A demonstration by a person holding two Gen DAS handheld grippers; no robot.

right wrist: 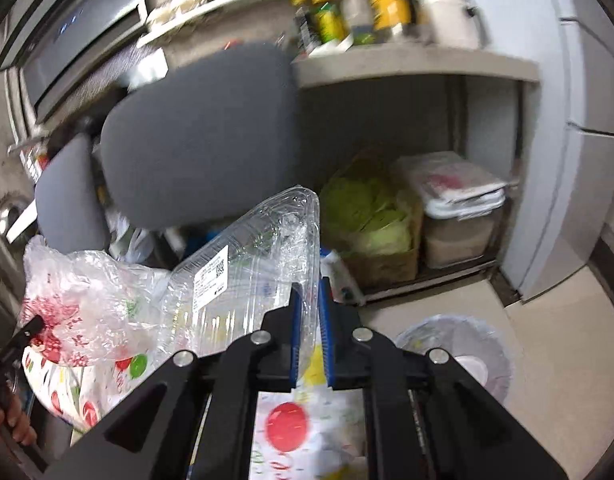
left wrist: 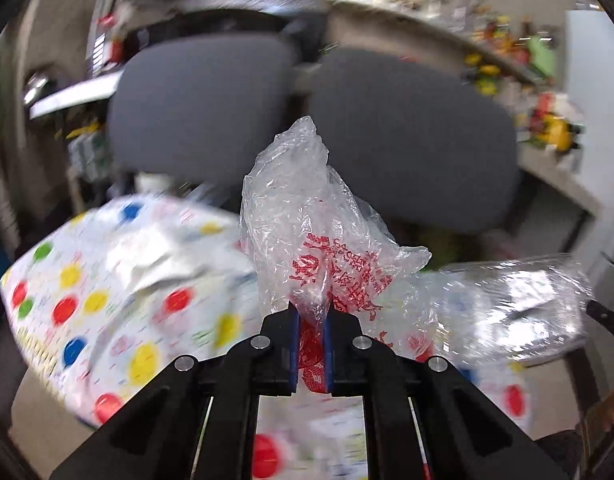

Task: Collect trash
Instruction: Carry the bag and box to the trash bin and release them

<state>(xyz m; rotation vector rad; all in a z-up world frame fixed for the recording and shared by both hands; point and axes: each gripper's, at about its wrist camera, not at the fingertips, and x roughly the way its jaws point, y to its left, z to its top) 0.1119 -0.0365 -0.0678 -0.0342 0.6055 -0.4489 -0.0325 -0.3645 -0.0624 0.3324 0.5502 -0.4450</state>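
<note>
Between the fingers of the left gripper (left wrist: 310,322): crumpled clear plastic bag (left wrist: 315,224) with red print, clamped at its lower end, bulk standing up ahead of the fingertips. Left of and below the fingers, polka-dot tablecloth (left wrist: 107,280). Right of the fingers, clear plastic container (left wrist: 515,300), blurred. Beyond the fingertips, two grey chair backs (left wrist: 411,140).

Between the fingers of the right gripper (right wrist: 309,316): edge of the same clear plastic container (right wrist: 251,276), pinched, labelled body extending left and ahead. Further left, the red-printed bag (right wrist: 75,296). Right of the fingers, on the floor, lined waste bin (right wrist: 459,344). Ahead and right, cabbage in a box (right wrist: 371,216).
</note>
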